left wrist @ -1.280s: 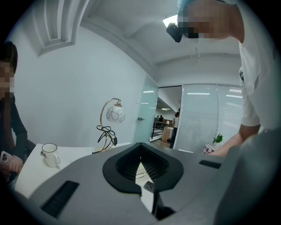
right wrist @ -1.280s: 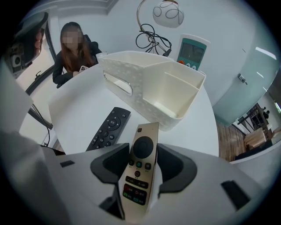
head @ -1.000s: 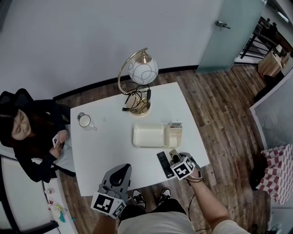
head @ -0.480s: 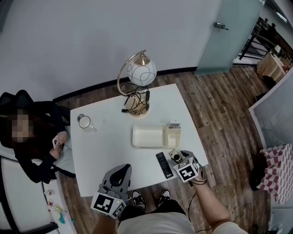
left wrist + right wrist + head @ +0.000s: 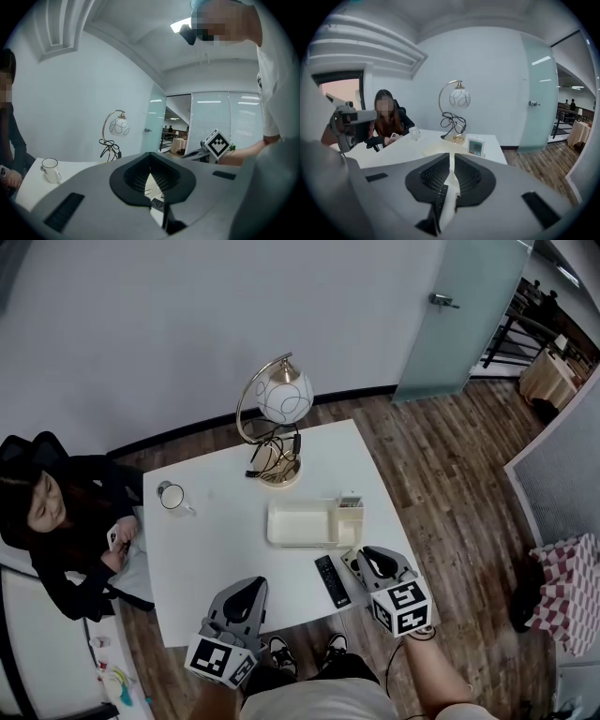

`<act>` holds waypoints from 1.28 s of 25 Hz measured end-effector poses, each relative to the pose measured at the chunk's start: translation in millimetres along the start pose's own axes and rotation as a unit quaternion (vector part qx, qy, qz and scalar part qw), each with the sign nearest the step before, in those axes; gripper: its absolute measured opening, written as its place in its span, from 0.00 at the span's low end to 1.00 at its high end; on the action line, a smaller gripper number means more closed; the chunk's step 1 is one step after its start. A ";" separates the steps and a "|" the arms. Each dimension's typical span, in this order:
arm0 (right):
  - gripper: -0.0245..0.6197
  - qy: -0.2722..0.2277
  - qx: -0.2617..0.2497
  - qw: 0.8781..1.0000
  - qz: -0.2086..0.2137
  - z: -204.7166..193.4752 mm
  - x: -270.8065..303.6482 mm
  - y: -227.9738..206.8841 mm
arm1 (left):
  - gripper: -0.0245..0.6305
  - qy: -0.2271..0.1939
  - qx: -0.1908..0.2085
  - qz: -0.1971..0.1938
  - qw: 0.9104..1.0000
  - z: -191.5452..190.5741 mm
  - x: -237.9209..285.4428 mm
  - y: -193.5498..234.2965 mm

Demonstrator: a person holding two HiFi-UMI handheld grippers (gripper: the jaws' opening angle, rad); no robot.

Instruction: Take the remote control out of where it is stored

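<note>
The black remote control [image 5: 331, 580] lies flat on the white table [image 5: 225, 540] near its front edge, just in front of the cream storage tray [image 5: 298, 522]. My right gripper [image 5: 360, 560] hangs above the table right of the remote. Its jaws have just been closing and stand nearly together with nothing between them. In the right gripper view the remote [image 5: 439, 202] shows below through the slit of that gripper [image 5: 451, 161]. My left gripper [image 5: 249, 586] hovers at the table's front edge, shut and empty. Past the left gripper [image 5: 150, 164] in its own view, the remote [image 5: 158, 203] is seen.
A small white display device [image 5: 351, 503] stands in the tray's right compartment. A globe lamp [image 5: 284, 397] with a coiled cable stands at the back, a white mug [image 5: 172, 494] at the left. A person [image 5: 56, 521] sits at the table's left side.
The right gripper has risen from beside the remote and its jaws have come together. The remote stays on the table. The left gripper has not moved.
</note>
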State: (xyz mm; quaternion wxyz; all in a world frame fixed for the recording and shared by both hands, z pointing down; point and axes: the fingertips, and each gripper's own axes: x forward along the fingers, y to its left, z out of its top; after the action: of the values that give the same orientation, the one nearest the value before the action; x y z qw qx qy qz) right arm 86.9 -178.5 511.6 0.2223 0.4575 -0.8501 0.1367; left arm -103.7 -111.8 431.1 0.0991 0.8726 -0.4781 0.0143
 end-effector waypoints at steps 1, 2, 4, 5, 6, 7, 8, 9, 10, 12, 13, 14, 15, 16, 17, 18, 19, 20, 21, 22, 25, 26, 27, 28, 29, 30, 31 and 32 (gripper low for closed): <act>0.09 -0.016 0.002 1.000 0.001 7.8 -7.0 2.9 | 0.05 -0.001 0.000 0.000 1.000 1.3 -0.1 -1.0; 0.09 -0.034 0.004 0.999 0.002 14.9 -14.0 5.9 | 0.05 -0.002 0.000 -0.001 1.000 2.2 -0.3 -1.9; 0.07 -0.070 0.009 0.997 0.006 27.7 -26.8 12.0 | 0.05 -0.003 0.001 -0.001 1.000 3.8 -0.5 -3.1; 0.07 -0.089 0.009 0.996 0.007 33.4 -32.6 15.0 | 0.05 -0.004 0.001 -0.002 1.000 4.6 -0.6 -3.8; 0.06 -0.107 0.007 0.994 0.009 38.2 -38.0 18.1 | 0.05 -0.005 0.001 -0.003 1.000 5.6 -0.8 -4.6; 0.05 -0.123 0.003 0.992 0.010 42.0 -42.7 21.2 | 0.05 -0.006 0.001 -0.004 1.000 6.6 -1.0 -5.6; 0.05 -0.136 -0.003 0.991 0.012 44.6 -46.8 24.4 | 0.05 -0.007 0.002 -0.004 1.000 7.6 -1.4 -6.7; 0.05 -0.146 -0.009 0.989 0.013 46.3 -50.1 27.2 | 0.05 -0.008 0.002 -0.005 1.000 8.6 -1.7 -7.7; 0.05 -0.151 -0.013 0.988 0.012 47.3 -52.6 29.3 | 0.05 -0.009 0.003 -0.006 1.000 9.5 -1.9 -8.6; 0.05 -0.153 -0.014 0.988 0.012 47.3 -55.5 31.3 | 0.05 -0.009 0.006 -0.007 1.000 10.7 -2.7 -10.0; 0.05 -0.153 -0.012 0.988 0.012 46.6 -56.1 31.3 | 0.05 -0.008 0.008 -0.006 1.000 11.1 -3.1 -10.5; 0.05 -0.152 -0.009 0.988 0.012 46.0 -56.5 30.7 | 0.05 -0.007 0.012 -0.005 1.000 11.3 -3.6 -11.0; 0.05 -0.151 -0.006 0.988 0.011 45.6 -56.9 30.0 | 0.05 -0.004 0.016 -0.005 1.000 11.1 -3.9 -11.6; 0.05 -0.150 -0.003 0.989 0.010 45.3 -57.4 29.2 | 0.05 -0.002 0.020 -0.005 1.000 10.8 -4.1 -12.4; 0.05 -0.150 -0.001 0.989 0.008 45.0 -57.8 28.4 | 0.05 -0.001 0.021 -0.007 1.000 10.8 -4.2 -13.3; 0.05 -0.149 -0.001 0.989 0.007 44.8 -58.2 27.6 | 0.05 -0.004 0.019 -0.010 1.000 11.3 -4.3 -14.1; 0.05 -0.149 0.000 0.989 0.005 44.5 -58.6 26.7 | 0.05 -0.008 0.016 -0.012 1.000 12.4 -4.6 -14.4; 0.05 -0.148 0.000 0.989 0.003 44.1 -58.8 25.7 | 0.05 -0.012 0.012 -0.012 1.000 13.4 -5.1 -14.3; 0.05 -0.147 0.000 0.989 0.002 43.8 -58.9 24.8 | 0.05 -0.014 0.010 -0.011 1.000 14.0 -5.4 -13.8; 0.05 -0.146 0.001 0.989 0.001 43.4 -58.7 23.9 | 0.05 -0.015 0.009 -0.009 1.000 14.0 -5.7 -13.1; 0.05 -0.143 0.002 0.990 -0.001 42.3 -57.3 21.6 | 0.05 -0.014 0.009 -0.004 1.000 13.2 -5.4 -10.7; 0.05 -0.142 0.002 0.990 -0.002 42.0 -57.0 21.1 | 0.05 -0.014 0.008 -0.003 1.000 13.2 -5.4 -10.3; 0.05 -0.142 0.002 0.990 -0.002 41.8 -56.8 20.5 | 0.05 -0.015 0.008 -0.002 1.000 13.2 -5.5 -10.4; 0.05 -0.141 0.003 0.990 -0.004 41.6 -56.3 19.5 | 0.05 -0.015 0.008 -0.002 1.000 13.4 -5.6 -10.7; 0.05 -0.140 0.003 0.990 -0.007 41.5 -55.1 17.8 | 0.05 -0.016 0.008 -0.002 1.000 13.5 -5.8 -11.0; 0.05 -0.138 0.004 0.990 -0.013 41.6 -53.0 15.0 | 0.05 -0.016 0.008 -0.002 1.000 13.7 -5.9 -11.2; 0.05 -0.136 0.005 0.991 -0.019 41.9 -49.8 11.4 | 0.05 -0.016 0.008 -0.002 1.000 13.8 -5.9 -11.1; 0.06 -0.133 0.004 0.991 -0.026 42.3 -45.7 7.4 | 0.05 -0.016 0.008 -0.002 1.000 13.7 -6.0 -10.9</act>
State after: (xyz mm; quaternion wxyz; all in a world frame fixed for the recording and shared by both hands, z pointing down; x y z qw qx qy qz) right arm 92.1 -160.2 451.9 0.1087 0.4943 -0.8594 0.0726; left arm -98.7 -103.6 415.2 0.0843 0.8742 -0.4781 0.0041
